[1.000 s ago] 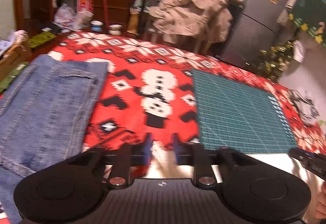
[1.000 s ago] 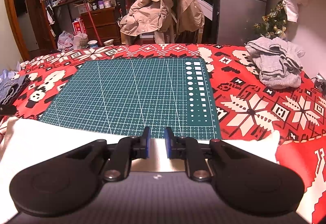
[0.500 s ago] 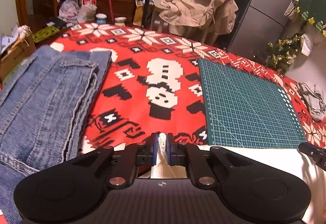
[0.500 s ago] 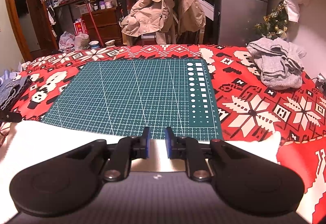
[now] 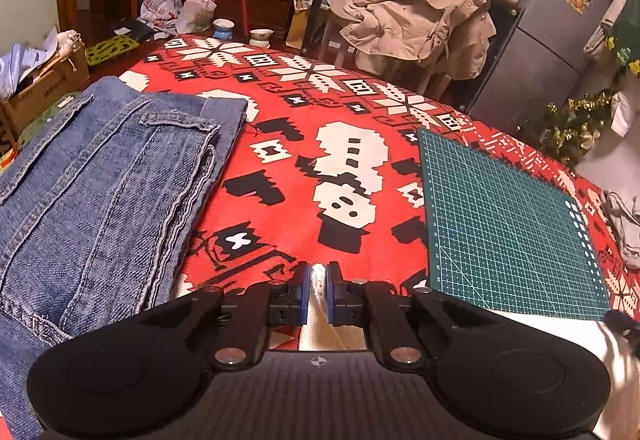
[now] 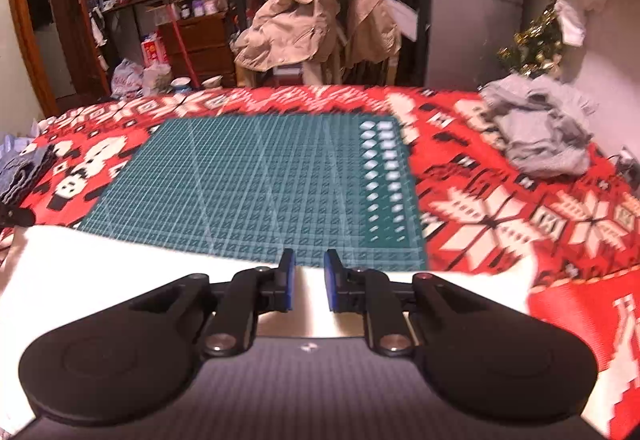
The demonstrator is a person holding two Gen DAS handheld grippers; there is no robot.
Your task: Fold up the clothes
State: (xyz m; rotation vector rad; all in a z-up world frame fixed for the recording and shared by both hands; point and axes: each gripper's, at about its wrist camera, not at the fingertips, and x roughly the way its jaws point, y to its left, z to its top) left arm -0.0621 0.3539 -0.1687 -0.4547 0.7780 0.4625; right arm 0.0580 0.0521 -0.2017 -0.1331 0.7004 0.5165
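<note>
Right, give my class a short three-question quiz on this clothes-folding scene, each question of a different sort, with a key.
1. True or false: the folded jeans lie on the green cutting mat.
2. What is between the pads of the left gripper? A) white cloth B) denim C) a grey top
3. Fill in: in the right wrist view, the crumpled grey garment lies to the ___ of the mat.
Key: 1 false, the jeans lie on the red blanket beside the mat. 2 A, its jaws have just been closing and pinch the white cloth. 3 right.
</note>
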